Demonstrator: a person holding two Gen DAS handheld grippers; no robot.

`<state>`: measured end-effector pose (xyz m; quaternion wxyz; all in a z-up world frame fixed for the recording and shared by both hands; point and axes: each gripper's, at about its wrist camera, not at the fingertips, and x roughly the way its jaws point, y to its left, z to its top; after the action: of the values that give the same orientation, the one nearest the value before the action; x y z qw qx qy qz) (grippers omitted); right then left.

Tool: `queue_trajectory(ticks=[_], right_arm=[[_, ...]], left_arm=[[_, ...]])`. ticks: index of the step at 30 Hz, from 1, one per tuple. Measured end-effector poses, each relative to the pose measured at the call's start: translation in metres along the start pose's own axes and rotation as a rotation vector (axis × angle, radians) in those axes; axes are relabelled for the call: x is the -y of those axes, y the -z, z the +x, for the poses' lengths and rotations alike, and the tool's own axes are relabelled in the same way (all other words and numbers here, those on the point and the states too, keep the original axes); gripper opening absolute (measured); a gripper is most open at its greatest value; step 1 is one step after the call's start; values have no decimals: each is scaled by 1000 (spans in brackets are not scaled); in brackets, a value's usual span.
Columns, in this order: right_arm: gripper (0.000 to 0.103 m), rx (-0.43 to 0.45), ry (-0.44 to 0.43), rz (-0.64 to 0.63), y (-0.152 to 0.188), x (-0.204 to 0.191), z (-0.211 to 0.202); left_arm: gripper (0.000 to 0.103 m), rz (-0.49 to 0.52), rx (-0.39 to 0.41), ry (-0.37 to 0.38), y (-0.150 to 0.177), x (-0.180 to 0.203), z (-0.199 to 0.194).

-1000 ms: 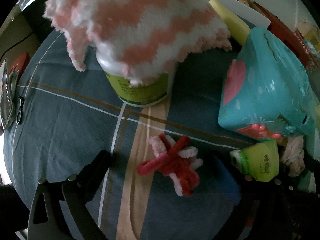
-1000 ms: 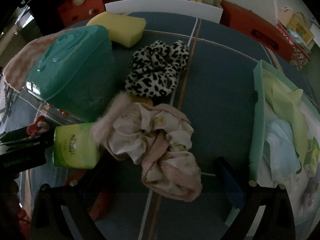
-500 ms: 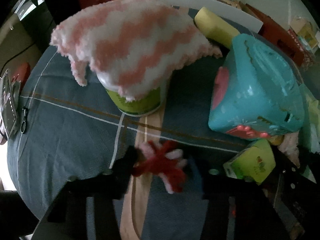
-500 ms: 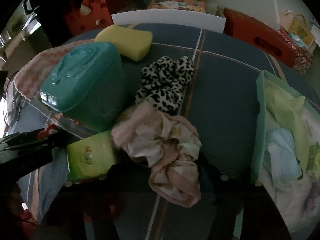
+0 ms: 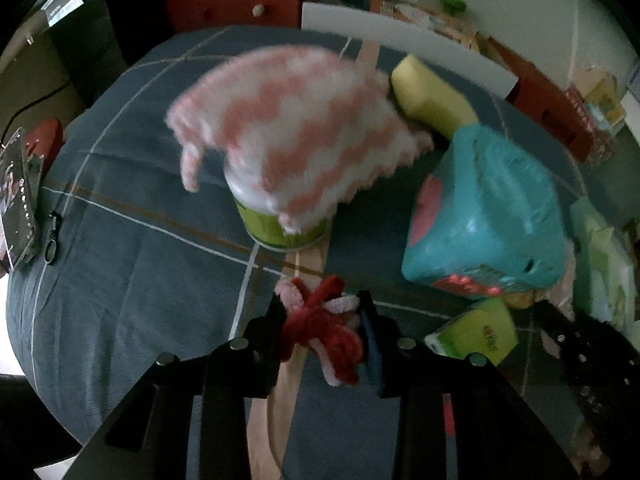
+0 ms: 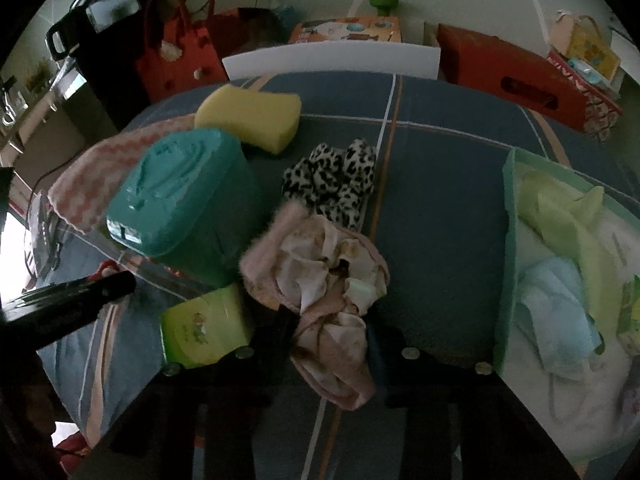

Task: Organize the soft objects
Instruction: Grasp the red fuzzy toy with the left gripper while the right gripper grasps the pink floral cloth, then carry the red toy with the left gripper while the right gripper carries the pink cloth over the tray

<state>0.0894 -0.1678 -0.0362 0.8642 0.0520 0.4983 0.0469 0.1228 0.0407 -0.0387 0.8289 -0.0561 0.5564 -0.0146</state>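
In the left wrist view my left gripper (image 5: 322, 322) is closing on a red and pink fuzzy pipe-cleaner bundle (image 5: 320, 330), which sits pinched between its jaws above the blue checked cloth. In the right wrist view my right gripper (image 6: 330, 330) is closing on a crumpled pink and cream cloth (image 6: 320, 272), its lower folds squeezed between the jaws. A leopard-print scrunchie (image 6: 332, 182) lies just beyond that cloth. A yellow sponge (image 6: 250, 118) rests farther back. A pink and white zigzag cloth (image 5: 288, 140) drapes over a green tub (image 5: 280, 228).
A teal lidded box (image 6: 180, 196) lies tilted left of the pink cloth, with a small green packet (image 6: 202, 330) in front of it. A green bin (image 6: 510, 240) at the right holds several soft cloths. A white board (image 6: 332, 60) and red boxes (image 6: 508, 80) stand behind the table.
Both grippers went from wide open to closed around their items, the left on the pipe-cleaner bundle, the right on the pink cloth. Both have risen, so the table looks farther away.
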Motion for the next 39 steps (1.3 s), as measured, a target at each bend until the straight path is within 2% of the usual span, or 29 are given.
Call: queue_trajectory(ticks=[6,13,24,31,39], right_arm=[[35,53,7,6,-3,1,-22],[35,114,14,13,-7,3,-46],[35,131,33,59,-10,17,-55],[35,163,75,112,-12,40,-67],[35,187,113,188,-10,71,-80]], left_arm=[[35,-26,57,45,-4,-17,-28],[35,4,125,72,1,-13,-61],[35,83,190,72,3,17,-89],[36,123,197,86,-4,39,-93],[36,217,225,94,-9,78,-109]])
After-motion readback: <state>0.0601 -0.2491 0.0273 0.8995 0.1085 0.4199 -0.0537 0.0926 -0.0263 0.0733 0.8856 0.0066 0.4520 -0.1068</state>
